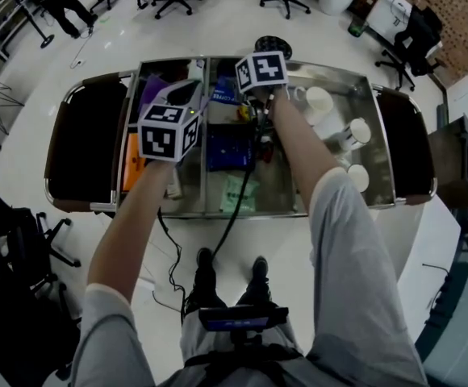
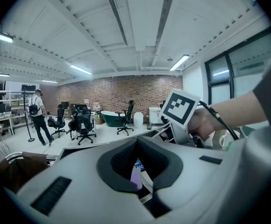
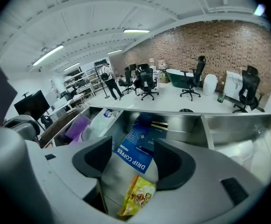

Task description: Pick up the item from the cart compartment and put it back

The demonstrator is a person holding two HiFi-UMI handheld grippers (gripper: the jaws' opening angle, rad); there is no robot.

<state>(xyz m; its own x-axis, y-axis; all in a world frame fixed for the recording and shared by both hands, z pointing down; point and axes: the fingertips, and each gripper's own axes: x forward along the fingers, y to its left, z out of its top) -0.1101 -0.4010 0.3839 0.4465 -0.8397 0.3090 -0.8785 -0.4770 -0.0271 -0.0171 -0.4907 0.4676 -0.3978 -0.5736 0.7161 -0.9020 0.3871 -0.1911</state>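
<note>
One steel cart (image 1: 331, 69) with three compartments, seen from above. The left hand-held gripper (image 2: 136, 141) hovered over the left compartment, jaws closed on nothing. The right hand-held gripper (image 3: 133, 148) hung over the middle compartment, jaws wide apart; one yellow snack pack (image 3: 136, 197) lay below between them, untouched, beside one blue coffee pack (image 3: 134, 160). At least three white cups (image 1: 319, 101) filled the right compartment

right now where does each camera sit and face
head view: on the head, steeply down at the cart; arms, feet show
left gripper view: on left gripper, across the room; jaws, right hand show
right gripper view: on right gripper, down into the cart; open jaws show
shared: head and right see the blue box
</note>
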